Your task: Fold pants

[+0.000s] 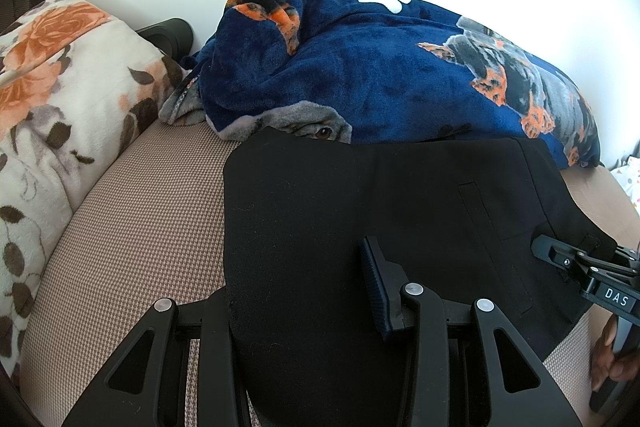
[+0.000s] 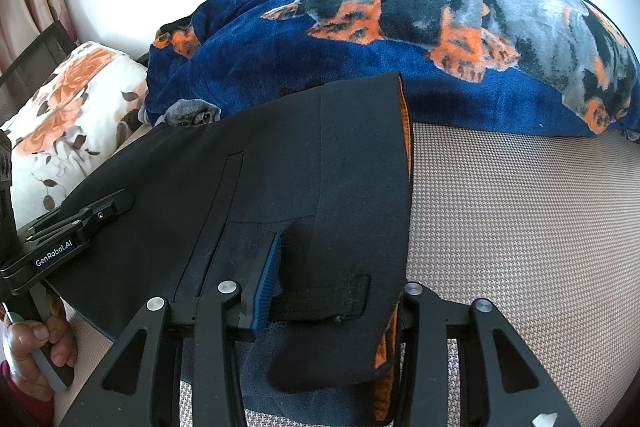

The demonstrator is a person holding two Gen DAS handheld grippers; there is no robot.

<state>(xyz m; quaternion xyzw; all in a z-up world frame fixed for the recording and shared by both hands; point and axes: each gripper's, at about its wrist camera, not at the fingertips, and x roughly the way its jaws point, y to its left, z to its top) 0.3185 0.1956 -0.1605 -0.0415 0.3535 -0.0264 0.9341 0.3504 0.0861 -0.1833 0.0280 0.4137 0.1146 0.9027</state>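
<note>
- Bed (image 1: 132,227) – black pants (image 1: 320,211) lie flat on it, blue dog blanket (image 1: 360,67) at 12 o'clock, floral pillow (image 1: 60,87) at 9.
- Left tool (image 1: 304,311) clamps the near edge; right tool (image 2: 332,291) pinches the waistband.
- I'd lift both together – evenly, keeping the edge taut.

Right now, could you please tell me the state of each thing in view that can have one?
Black pants with orange lining: partly folded, lying on the beige woven bed surface, both near corners gripped.
Left gripper: shut on the pants' corner.
Right gripper: shut on the pants' waistband corner.
Navy fleece blanket with dog print: bunched in a heap behind the pants.
White floral pillow: lying against the wall, untouched.
</note>
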